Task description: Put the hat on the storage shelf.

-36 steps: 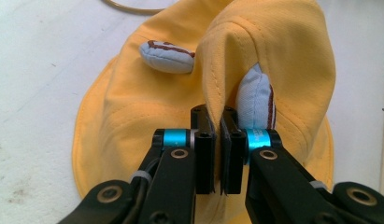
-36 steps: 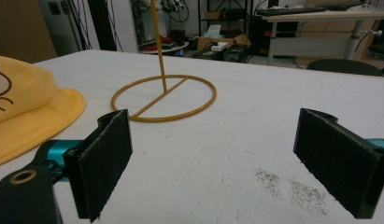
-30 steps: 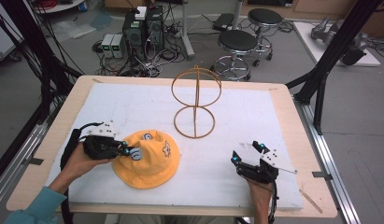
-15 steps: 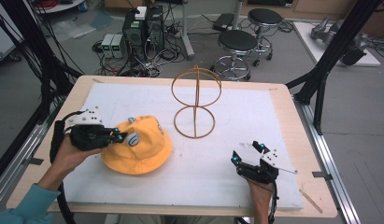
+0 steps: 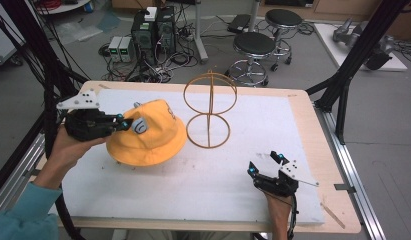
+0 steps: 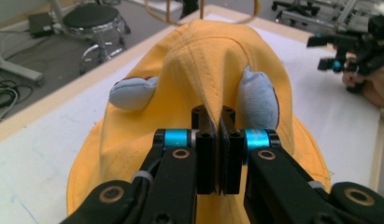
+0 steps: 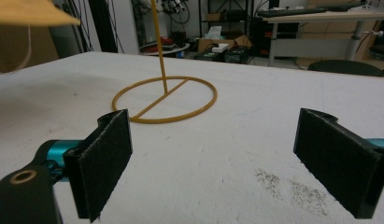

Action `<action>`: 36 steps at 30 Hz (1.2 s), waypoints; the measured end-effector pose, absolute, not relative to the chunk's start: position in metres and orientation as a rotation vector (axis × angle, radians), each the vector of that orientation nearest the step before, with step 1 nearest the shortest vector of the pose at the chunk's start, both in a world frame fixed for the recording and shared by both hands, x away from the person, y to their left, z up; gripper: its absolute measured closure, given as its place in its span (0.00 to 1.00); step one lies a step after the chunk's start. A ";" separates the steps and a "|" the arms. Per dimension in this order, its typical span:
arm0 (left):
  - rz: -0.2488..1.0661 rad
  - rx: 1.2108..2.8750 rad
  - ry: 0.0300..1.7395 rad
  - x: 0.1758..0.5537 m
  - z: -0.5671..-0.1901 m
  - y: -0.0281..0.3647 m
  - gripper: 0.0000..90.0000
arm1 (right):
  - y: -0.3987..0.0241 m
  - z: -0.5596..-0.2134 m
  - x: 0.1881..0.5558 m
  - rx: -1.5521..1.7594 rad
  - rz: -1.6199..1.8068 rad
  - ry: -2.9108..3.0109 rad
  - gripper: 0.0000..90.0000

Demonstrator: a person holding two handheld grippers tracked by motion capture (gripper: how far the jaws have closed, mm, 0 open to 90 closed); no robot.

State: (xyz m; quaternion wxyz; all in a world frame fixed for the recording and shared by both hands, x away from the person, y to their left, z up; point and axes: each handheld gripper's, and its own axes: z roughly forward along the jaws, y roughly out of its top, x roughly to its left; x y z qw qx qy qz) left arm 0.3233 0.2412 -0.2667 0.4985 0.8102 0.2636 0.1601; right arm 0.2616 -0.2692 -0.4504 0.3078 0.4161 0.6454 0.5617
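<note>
Left gripper (image 5: 124, 123), frame left, has its jaws pinched on the crown of the yellow bucket hat (image 5: 153, 136); hat hangs just to its right.

Wood-edged table (image 5: 313, 125) w/ white mat (image 5: 203, 175); wire stand (image 5: 209, 112) on it.

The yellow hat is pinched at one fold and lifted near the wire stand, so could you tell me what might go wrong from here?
1. The left hand-held gripper grips only a thin fold of the yellow hat; the fabric could slip free.
2. The hat hangs tilted, so its brim might catch the wire stand and tip it.
3. The right hand-held gripper rests open on the table, too far to steady either.
</note>
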 end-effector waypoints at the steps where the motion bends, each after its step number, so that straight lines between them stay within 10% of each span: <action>1: 0.401 1.958 0.637 0.325 -0.261 0.241 0.97 | -0.269 -0.450 0.262 1.097 1.484 1.708 0.12; 36: 0.571 1.892 0.485 0.394 -0.138 0.134 0.97 | -0.269 -0.450 0.261 1.098 1.496 1.706 0.12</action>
